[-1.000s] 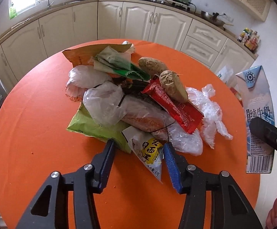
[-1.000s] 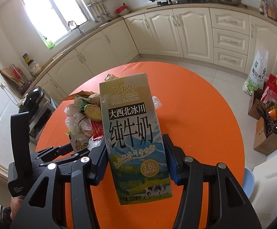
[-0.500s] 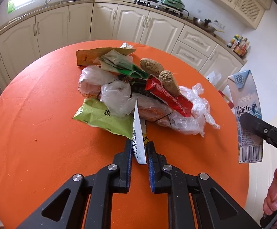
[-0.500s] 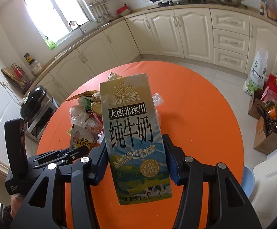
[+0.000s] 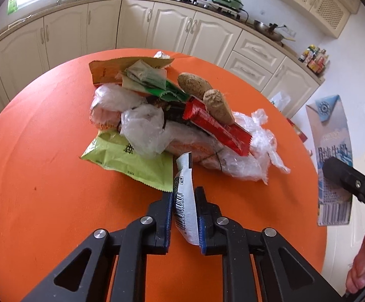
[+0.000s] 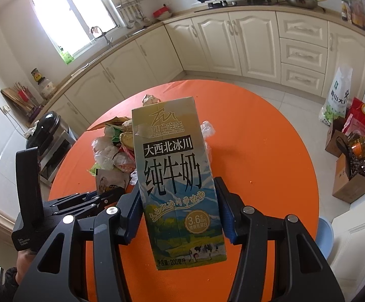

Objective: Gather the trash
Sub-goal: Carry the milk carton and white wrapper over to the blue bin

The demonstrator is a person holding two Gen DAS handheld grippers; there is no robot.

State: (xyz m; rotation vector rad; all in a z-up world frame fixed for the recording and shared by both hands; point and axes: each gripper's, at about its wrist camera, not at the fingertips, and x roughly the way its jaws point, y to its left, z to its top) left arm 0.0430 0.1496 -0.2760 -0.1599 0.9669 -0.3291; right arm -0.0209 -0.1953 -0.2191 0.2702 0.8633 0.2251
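Note:
A heap of trash lies on the round orange table (image 5: 43, 176): a green wrapper (image 5: 122, 159), a red wrapper (image 5: 217, 128), clear plastic bags (image 5: 144, 130), a brown packet (image 5: 111, 69) and two brown lumps (image 5: 217, 105). My left gripper (image 5: 184, 209) is shut on a white snack wrapper (image 5: 185, 196) with a barcode, held on edge above the table just in front of the heap. My right gripper (image 6: 178, 201) is shut on an upright milk carton (image 6: 177, 176), held above the table's right side; the carton also shows in the left wrist view (image 5: 333, 161).
Cream kitchen cabinets (image 5: 169, 27) run behind the table, with a stove and pans on the counter. Boxes, oil bottles (image 6: 363, 156) and a rice bag (image 6: 338, 93) stand on the floor to the right. A black appliance (image 6: 48, 136) stands left of the table.
My left gripper shut on the white snack wrapper at the heap's near edge, lifted it onto its edge and pulled back. The right gripper kept holding the milk carton almost still.

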